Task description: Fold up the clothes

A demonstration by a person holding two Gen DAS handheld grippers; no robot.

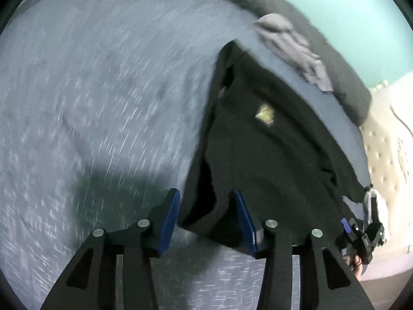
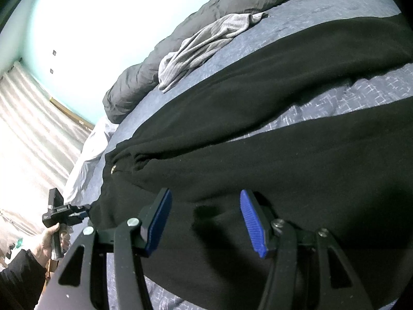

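A black garment (image 1: 258,149) with a small yellow chest logo (image 1: 264,115) lies spread on the bed; in the right wrist view it (image 2: 284,155) fills most of the frame. My left gripper (image 1: 207,214) is open, and a corner of the garment's hem hangs loose between its blue pads (image 1: 170,219). My right gripper (image 2: 205,222) is open just above the black cloth, with nothing pinched. Each view shows the other gripper at the garment's edge: the right gripper (image 1: 361,235) and the left gripper (image 2: 67,214), which a hand (image 2: 49,240) holds.
The bed has a blue patterned sheet (image 1: 103,90). A crumpled grey garment (image 2: 204,49) lies beyond the black one, next to a rolled dark grey duvet (image 2: 134,85). A white mattress edge (image 1: 382,142) and pale curtains (image 2: 31,118) lie past the bed's side.
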